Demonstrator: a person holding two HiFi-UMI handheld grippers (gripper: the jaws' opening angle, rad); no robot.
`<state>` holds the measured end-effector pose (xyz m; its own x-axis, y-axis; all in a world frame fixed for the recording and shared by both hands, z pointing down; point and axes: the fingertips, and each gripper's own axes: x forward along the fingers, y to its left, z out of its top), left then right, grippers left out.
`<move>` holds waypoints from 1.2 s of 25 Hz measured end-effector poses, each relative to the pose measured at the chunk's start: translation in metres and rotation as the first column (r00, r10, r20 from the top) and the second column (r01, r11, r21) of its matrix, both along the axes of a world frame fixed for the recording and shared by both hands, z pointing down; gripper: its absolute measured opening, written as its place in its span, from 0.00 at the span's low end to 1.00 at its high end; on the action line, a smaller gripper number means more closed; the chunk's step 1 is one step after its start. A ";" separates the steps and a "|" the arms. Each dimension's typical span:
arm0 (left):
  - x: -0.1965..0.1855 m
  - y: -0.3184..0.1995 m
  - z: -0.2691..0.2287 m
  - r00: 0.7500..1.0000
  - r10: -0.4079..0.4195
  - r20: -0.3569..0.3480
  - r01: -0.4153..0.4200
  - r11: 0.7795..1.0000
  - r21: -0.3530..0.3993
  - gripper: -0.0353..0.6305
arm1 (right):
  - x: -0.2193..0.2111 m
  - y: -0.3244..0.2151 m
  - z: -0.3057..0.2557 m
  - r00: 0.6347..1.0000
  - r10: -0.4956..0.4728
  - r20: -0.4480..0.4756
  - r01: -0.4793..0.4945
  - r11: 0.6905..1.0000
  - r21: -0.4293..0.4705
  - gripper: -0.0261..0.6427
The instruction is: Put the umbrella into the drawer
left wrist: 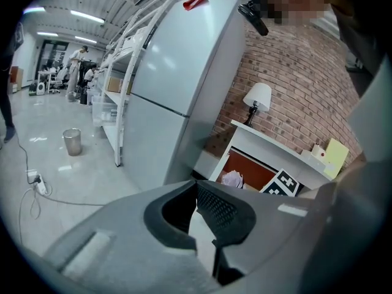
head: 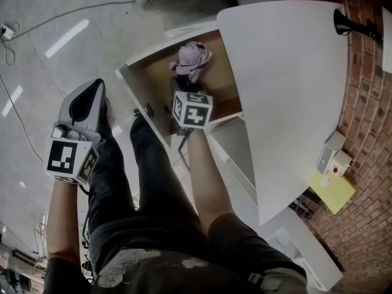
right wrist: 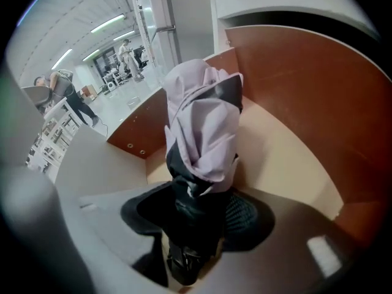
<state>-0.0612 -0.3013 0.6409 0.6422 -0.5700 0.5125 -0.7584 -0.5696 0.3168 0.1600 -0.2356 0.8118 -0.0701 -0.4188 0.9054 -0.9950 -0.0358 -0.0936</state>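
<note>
umbrella (right wrist: 202, 121) creased matt lilac cloth, drawer (right wrist: 288, 164) smooth brown wood-look inside, floor (head: 49, 72) upper left glossy grey, wall (head: 367, 133) right rough red brick, left gripper (left wrist: 196, 188) matt grey plastic, pads (left wrist: 217, 207) cross-hatched black

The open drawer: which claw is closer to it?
Right. The right claw holds the umbrella down inside the drawer; the left claw hangs apart beside it, over the floor.

No text, brand, number or sign readable in any view. Only black-and-white square code markers, no letters: left gripper's cube (head: 68, 158) at 8 o'clock, right gripper's cube (head: 195, 109) near centre.
</note>
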 end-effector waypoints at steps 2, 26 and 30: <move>0.000 -0.001 0.002 1.000 0.006 0.004 -0.006 1.000 -0.002 0.07 | 0.001 0.000 0.004 1.000 0.010 -0.003 -0.010 1.000 -0.006 0.39; -0.008 0.003 -0.001 0.999 0.019 -0.045 -0.021 0.998 -0.052 0.07 | -0.002 0.003 0.020 0.997 0.068 -0.034 -0.070 0.995 -0.078 0.46; -0.017 0.002 -0.002 0.999 0.009 -0.053 -0.012 0.998 -0.059 0.07 | -0.005 0.003 0.017 0.996 0.093 -0.006 -0.093 0.993 -0.066 0.56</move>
<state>-0.0784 -0.2997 0.6387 0.6751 -0.5328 0.5103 -0.7337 -0.5569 0.3893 0.1553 -0.2329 0.8284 -0.0315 -0.3624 0.9315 -0.9873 -0.1340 -0.0855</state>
